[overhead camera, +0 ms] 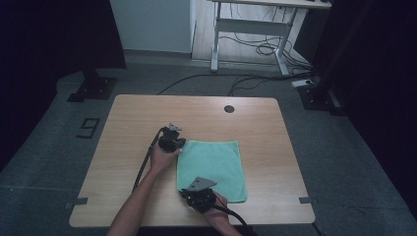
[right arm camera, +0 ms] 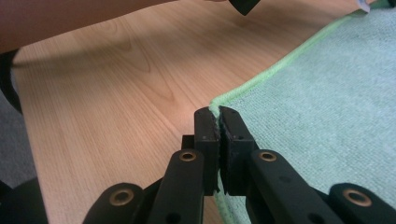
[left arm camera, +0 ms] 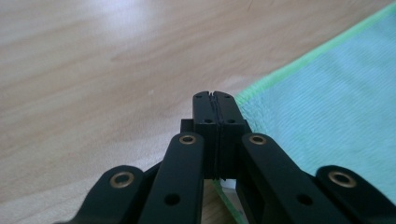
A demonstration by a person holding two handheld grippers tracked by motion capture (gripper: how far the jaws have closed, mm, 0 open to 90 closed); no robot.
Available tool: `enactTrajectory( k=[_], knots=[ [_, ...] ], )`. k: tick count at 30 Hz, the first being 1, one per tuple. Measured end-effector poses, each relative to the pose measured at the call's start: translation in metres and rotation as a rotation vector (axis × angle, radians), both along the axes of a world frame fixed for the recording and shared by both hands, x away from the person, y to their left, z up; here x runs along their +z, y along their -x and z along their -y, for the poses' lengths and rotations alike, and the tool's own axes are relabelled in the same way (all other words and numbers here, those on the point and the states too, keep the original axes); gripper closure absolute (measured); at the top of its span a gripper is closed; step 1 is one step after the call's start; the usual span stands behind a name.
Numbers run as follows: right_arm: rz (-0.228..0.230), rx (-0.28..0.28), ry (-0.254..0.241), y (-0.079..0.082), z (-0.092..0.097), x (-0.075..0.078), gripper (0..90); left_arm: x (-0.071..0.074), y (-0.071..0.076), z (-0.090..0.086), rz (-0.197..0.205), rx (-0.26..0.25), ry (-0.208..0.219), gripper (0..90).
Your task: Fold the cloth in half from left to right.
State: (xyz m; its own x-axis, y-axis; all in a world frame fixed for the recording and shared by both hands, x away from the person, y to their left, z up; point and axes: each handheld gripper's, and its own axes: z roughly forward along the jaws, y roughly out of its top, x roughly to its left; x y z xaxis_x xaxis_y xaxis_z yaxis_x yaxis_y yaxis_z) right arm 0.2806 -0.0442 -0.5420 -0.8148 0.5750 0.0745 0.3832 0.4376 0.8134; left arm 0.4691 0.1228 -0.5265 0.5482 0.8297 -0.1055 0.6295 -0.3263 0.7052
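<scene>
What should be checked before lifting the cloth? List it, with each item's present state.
1. Left hand-held gripper shut on the green cloth's far-left corner: ok.
2. Right hand-held gripper shut on the near-left corner: ok; the hem sits between its pads.
3. Cloth lying flat, unfolded: ok.
4. Table free of clutter around the cloth: ok.
5. Depth of the left hand-held gripper's bite on the hem: cannot tell.

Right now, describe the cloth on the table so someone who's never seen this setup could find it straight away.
Start from the pale wooden table. A little right of its middle, toward the person's side, the cloth lies flat: a mint-green square with a brighter green hem. It is the only soft, coloured thing there, pinched along its left edge by two black grippers.
</scene>
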Motion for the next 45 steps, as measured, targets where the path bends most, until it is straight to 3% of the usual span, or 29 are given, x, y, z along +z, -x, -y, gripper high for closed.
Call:
enactTrajectory(
  k=[10,20,29,34,45],
  knots=[
    [0.031,-0.010,-0.076,0.006,0.004,0.015,86.7,0.029,0.009,-0.008,0.037,0.001,0.022,89.4],
    [0.046,-0.020,-0.094,0.008,0.003,0.019,86.6,0.055,0.018,0.000,0.078,-0.035,0.045,89.4],
    [0.049,-0.031,-0.130,0.007,0.002,0.022,86.6,0.065,0.021,0.005,0.089,-0.056,0.052,89.3],
    [0.073,-0.030,-0.173,0.005,0.001,0.036,86.6,0.070,0.022,0.004,0.092,-0.055,0.070,89.3],
    [0.079,-0.013,-0.167,0.005,-0.003,0.037,86.6,0.079,0.022,-0.005,0.083,-0.046,0.055,89.3]
  ],
)
